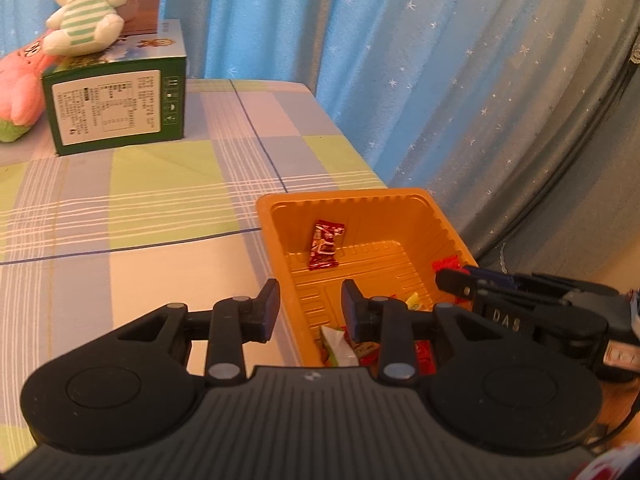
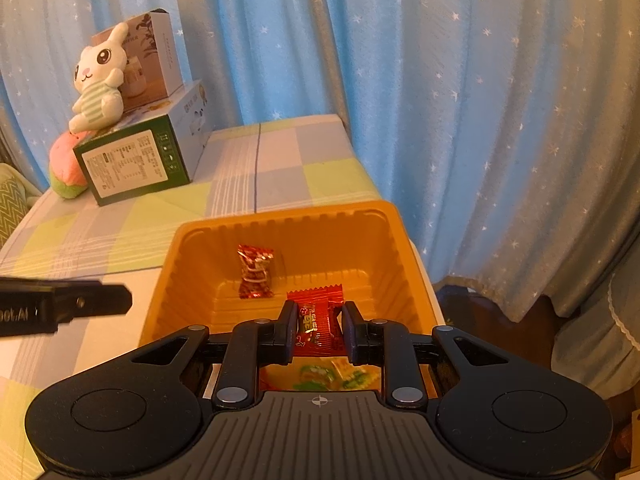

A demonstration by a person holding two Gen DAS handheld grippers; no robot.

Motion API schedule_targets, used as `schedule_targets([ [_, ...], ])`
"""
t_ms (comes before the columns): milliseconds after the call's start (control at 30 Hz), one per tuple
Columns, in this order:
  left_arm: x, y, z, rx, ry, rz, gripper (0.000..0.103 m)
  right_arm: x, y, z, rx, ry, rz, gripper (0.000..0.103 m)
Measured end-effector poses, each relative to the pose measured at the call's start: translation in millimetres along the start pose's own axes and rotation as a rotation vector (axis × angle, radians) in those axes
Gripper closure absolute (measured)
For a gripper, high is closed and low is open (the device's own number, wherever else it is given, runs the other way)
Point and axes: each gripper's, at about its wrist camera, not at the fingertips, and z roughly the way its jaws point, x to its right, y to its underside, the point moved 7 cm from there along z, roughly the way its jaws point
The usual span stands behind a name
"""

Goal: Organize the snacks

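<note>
R claw (image 2: 319, 330) hangs over the near part of the orange tray (image 2: 276, 216), fingers nearly closed on a red snack (image 2: 318, 322) pinched by its sides, wrapper upright between the pads. Prob. held that way so it drops flat into the tray once the fingers part; whether it's being put in or taken out, can't tell.

L claw (image 1: 310, 310) is spread wide w/ nothing in it, sitting astride the tray's left wall, one finger outside over the cloth (image 1: 120, 208), the other inside. Looks like it's parked there to steady the tray or wait its turn, a guess only.

Ahead of the R claw, on the tray floor by the far wall, lies a dark red candy (image 2: 255, 272). Just below and behind the R fingertips is a heap of green/yellow packets (image 2: 332, 374).

Far left of both claws: green box (image 2: 132, 164) w/ a plush bunny (image 2: 98, 80) on top, well apart from the tray, not part of the job.
</note>
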Motion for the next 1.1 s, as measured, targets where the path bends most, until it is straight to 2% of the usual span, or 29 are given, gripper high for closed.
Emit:
schedule_targets([
  [67,-5,2,-3,-0.001,-0.013,-0.005,0.070,-4,-3,1,0.004,-0.016,-0.007,0.079],
  [167,-13,6,-8,0.002,-0.035,-0.014,0.055,-11,-4,4,-0.011,-0.049,-0.017,0.078],
  [200,-15,8,-10,0.003,-0.040,-0.015,0.049,-12,-4,4,-0.013,-0.048,-0.015,0.069],
  [233,-17,9,-12,0.005,-0.045,-0.015,0.046,-12,-3,3,-0.012,-0.046,-0.012,0.052],
  [267,-19,11,-14,0.005,-0.049,-0.013,0.038,-12,-3,2,-0.008,-0.048,-0.006,0.046],
  [333,-21,14,-18,0.012,-0.042,-0.006,0.028,-12,-1,-1,-0.006,-0.050,0.005,0.045],
  [533,-26,24,-37,0.038,-0.036,-0.015,0.011,-8,5,-17,-0.016,-0.038,0.032,0.045],
  [733,-27,33,-64,0.067,-0.045,-0.030,0.004,-7,13,-43,-0.029,-0.041,0.061,0.044],
  [767,-27,34,-69,0.074,-0.053,-0.033,0.004,-8,15,-48,-0.029,-0.043,0.061,0.043],
  [833,-28,37,-80,0.087,-0.066,-0.037,0.001,-11,18,-59,-0.028,-0.045,0.061,0.032],
  [900,-28,41,-91,0.092,-0.078,-0.037,0.001,-15,23,-71,-0.026,-0.045,0.060,0.028],
  [1100,-28,57,-123,0.085,-0.100,-0.043,0.001,-23,38,-107,-0.026,-0.054,0.087,0.024],
])
